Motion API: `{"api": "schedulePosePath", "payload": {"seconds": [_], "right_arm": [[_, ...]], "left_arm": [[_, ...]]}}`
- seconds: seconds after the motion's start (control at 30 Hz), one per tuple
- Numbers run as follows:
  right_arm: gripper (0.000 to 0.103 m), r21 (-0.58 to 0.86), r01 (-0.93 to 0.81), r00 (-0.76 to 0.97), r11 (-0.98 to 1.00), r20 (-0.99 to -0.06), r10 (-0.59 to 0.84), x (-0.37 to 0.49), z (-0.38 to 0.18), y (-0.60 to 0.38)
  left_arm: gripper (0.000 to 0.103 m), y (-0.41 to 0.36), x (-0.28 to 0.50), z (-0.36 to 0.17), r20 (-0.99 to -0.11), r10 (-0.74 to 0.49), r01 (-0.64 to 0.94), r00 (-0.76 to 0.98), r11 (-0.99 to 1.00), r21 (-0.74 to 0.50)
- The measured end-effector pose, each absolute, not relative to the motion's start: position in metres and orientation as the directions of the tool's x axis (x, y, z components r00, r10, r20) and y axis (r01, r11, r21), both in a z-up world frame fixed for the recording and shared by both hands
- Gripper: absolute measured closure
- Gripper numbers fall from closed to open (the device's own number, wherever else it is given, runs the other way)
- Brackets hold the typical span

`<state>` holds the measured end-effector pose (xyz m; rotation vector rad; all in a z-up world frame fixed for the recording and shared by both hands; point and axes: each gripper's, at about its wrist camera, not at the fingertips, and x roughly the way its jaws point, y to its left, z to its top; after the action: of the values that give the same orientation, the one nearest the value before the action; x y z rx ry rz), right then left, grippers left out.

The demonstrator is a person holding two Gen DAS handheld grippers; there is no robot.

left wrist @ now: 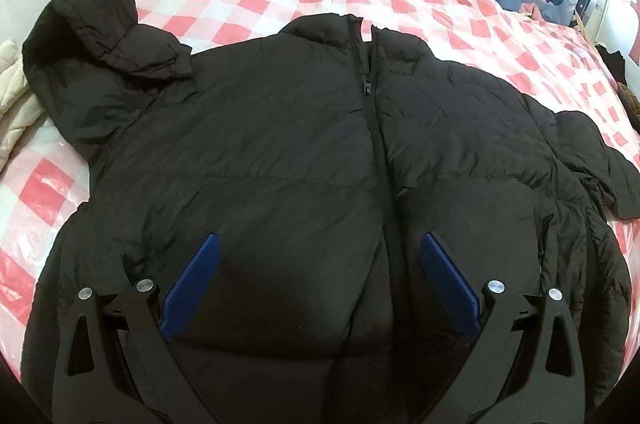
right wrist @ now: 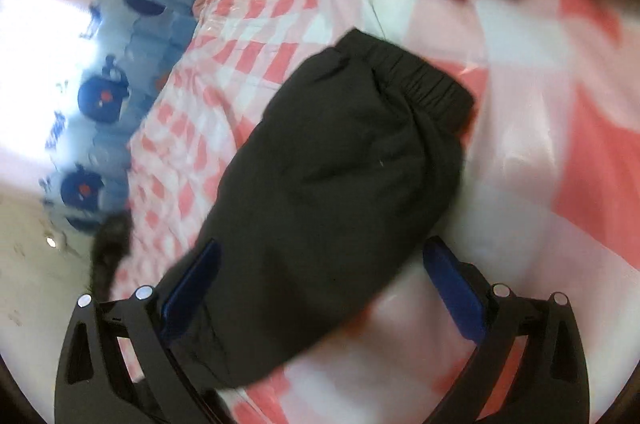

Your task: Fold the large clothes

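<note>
Black and puffy, the jacket (left wrist: 304,143) is lying zipped, front up, on the red-and-white checked bedcover (left wrist: 460,7). The left gripper (left wrist: 320,280) is hovering spread wide over its near hem. The right gripper (right wrist: 320,288) is also gaping, the sleeve (right wrist: 340,159) lying between its fingers, cuff pointing far.

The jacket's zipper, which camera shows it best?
The left wrist view: the zipper runs in plain sight down the front of the black jacket, from collar to hem, between the open left tool. The right wrist view shows only a sleeve with its elastic cuff, no zipper.
</note>
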<state>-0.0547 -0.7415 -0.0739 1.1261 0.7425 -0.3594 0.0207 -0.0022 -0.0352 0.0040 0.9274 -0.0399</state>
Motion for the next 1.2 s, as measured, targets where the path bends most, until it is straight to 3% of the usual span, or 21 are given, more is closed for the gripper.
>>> {"api": "schedulePosePath", "payload": {"seconds": [0.1,0.13,0.2,0.23,0.27,0.3,0.37,0.43,0.53,0.63,0.73,0.87,1.0,1.03,1.07,1.13,1.2], "right_arm": [[0.006,0.711,0.571,0.75,0.411,-0.655,0.089,-0.047,-0.073,-0.748],[0.013,0.717,0.546,0.771,0.433,-0.632,0.075,-0.046,-0.067,-0.747],[0.027,0.71,0.518,0.786,0.477,-0.615,0.062,-0.041,-0.059,-0.745],[0.043,0.694,0.523,0.775,0.495,-0.629,0.064,-0.036,-0.057,-0.745],[0.07,0.695,0.514,0.776,0.502,-0.627,0.072,-0.032,-0.057,-0.747],[0.083,0.708,0.492,0.787,0.507,-0.61,0.09,-0.029,-0.057,-0.75],[0.092,0.697,0.472,0.799,0.541,-0.597,0.073,-0.024,-0.046,-0.752],[0.095,0.69,0.443,0.813,0.573,-0.578,0.067,-0.013,-0.027,-0.752],[0.097,0.672,0.362,0.862,0.646,-0.505,0.042,0.017,0.032,-0.751],[0.097,0.62,0.239,0.929,0.747,-0.369,0.008,0.038,0.121,-0.746],[0.097,0.553,0.243,0.94,0.797,-0.337,-0.053,0.047,0.156,-0.752],[0.097,0.56,0.405,0.88,0.723,-0.452,-0.143,0.049,0.098,-0.792],[0.093,0.487,0.65,0.668,0.583,-0.732,-0.134,0.043,-0.013,-0.827],[0.086,0.465,0.689,0.632,0.556,-0.761,-0.147,0.032,-0.029,-0.828],[0.066,0.471,0.704,0.631,0.532,-0.758,-0.164,0.019,-0.035,-0.827],[0.047,0.49,0.73,0.641,0.476,-0.732,-0.231,-0.017,-0.03,-0.817],[0.046,0.515,0.696,0.679,0.501,-0.698,-0.225,-0.05,-0.017,-0.789]], "left_arm": [[0.007,-0.001,0.021,-0.036,-0.8,-0.022,0.03,0.6,1.0,-0.005],[0.007,-0.001,0.021,-0.036,-0.8,-0.022,0.029,0.599,1.0,-0.006],[0.007,0.0,0.022,-0.038,-0.805,-0.031,0.027,0.592,0.999,-0.019],[0.007,0.001,0.023,-0.039,-0.807,-0.036,0.027,0.589,0.999,-0.025],[0.007,0.001,0.023,-0.039,-0.809,-0.041,0.026,0.586,0.999,-0.032],[0.007,0.001,0.023,-0.039,-0.81,-0.044,0.026,0.585,0.999,-0.036],[0.007,0.002,0.023,-0.04,-0.811,-0.047,0.025,0.584,0.999,-0.04],[0.007,0.003,0.023,-0.04,-0.809,-0.047,0.023,0.586,0.999,-0.042],[0.007,0.006,0.024,-0.036,-0.806,-0.066,0.019,0.589,0.998,-0.067],[0.007,0.012,0.021,-0.022,-0.777,-0.088,-0.002,0.624,0.993,-0.115],[0.007,0.015,0.02,-0.017,-0.765,-0.121,-0.008,0.632,0.987,-0.162],[0.007,0.011,0.026,-0.035,-0.8,-0.186,0.008,0.57,0.975,-0.222],[0.007,0.0,0.029,-0.053,-0.836,-0.163,0.032,0.524,0.984,-0.172],[0.007,-0.002,0.029,-0.054,-0.838,-0.159,0.039,0.523,0.986,-0.162],[0.007,0.0,0.029,-0.052,-0.835,-0.161,0.044,0.527,0.986,-0.162],[0.007,0.005,0.029,-0.047,-0.825,-0.161,0.036,0.541,0.985,-0.169],[0.007,0.016,0.029,-0.041,-0.816,-0.159,0.01,0.556,0.983,-0.184]]}}
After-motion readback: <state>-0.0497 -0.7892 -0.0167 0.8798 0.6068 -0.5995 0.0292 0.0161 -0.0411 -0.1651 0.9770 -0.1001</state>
